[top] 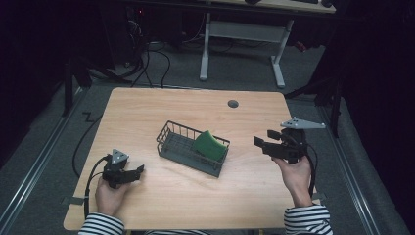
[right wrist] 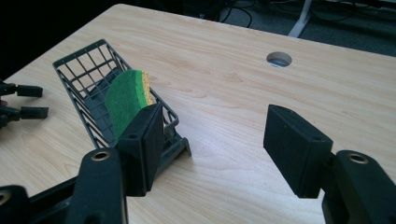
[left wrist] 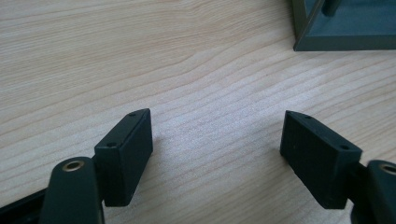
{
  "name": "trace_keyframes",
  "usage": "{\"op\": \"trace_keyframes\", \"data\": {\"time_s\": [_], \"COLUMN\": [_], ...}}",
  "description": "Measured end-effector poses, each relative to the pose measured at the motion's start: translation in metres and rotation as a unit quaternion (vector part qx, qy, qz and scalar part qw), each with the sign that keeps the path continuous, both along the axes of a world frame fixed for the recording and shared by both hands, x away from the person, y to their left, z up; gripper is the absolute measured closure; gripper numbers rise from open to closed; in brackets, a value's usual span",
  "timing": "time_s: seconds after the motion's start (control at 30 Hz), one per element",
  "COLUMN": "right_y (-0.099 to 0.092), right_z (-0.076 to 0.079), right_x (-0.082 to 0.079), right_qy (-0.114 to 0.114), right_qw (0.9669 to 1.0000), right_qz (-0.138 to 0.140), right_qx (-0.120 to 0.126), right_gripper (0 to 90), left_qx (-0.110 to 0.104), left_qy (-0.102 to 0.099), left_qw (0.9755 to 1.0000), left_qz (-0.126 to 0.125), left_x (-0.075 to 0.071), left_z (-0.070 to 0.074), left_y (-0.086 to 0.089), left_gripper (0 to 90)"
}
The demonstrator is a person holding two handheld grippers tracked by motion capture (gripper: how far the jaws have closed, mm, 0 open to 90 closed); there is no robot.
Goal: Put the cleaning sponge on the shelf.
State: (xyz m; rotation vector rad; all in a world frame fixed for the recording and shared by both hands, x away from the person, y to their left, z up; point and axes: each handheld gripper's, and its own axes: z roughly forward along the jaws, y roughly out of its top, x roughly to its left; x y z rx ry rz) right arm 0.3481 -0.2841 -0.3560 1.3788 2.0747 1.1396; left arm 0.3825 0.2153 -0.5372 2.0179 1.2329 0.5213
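The green sponge (top: pixel 210 145) already leans inside the wire basket (top: pixel 172 147) between the spread, empty left gripper (top: pixel 138 171) and right gripper (top: pixel 264 139), so little seems left.

Item count on the tabletop (top: pixel 195 205): one wire basket (top: pixel 172 144), near the centre. One green sponge (top: pixel 209 145), inside the basket toward its right end. One round hole (top: pixel 233 104), near the far edge. Two grippers: left gripper (top: pixel 138 171) and right gripper (top: pixel 258 139). One further table (top: pixel 244 30) stands beyond, apparently.
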Motion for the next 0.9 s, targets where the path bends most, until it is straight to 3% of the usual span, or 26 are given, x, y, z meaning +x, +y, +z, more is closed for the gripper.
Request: {"op": "trace_keyframes", "data": {"time_s": [0.13, 0.23, 0.37, 0.9], "right_y": [-0.01, -0.014, -0.023, -0.043], "right_z": [-0.004, -0.005, -0.008, -0.04], "right_x": [-0.005, -0.013, -0.021, -0.038], "right_qy": [0.003, -0.007, -0.012, -0.008], "right_qw": [0.9999, 0.9998, 0.9995, 0.9981], "right_qz": [-0.01, -0.019, -0.027, -0.053], "right_qx": [0.005, -0.002, 0.008, 0.031], "right_gripper": [38.5, 38.5, 38.6, 37.6], "left_qx": [0.0, 0.001, 0.0, 0.0], "left_qy": [0.0, 0.0, 0.0, 0.0], "left_qw": [1.0, 1.0, 1.0, 1.0], "left_qz": [0.0, 0.0, 0.0, 0.0], "left_x": [0.0, 0.0, 0.0, 0.0], "left_z": [0.0, 0.0, 0.0, 0.0], "left_y": [0.0, 0.0, 0.0, 0.0], "left_gripper": [26.0, 26.0, 26.0, 26.1]}}
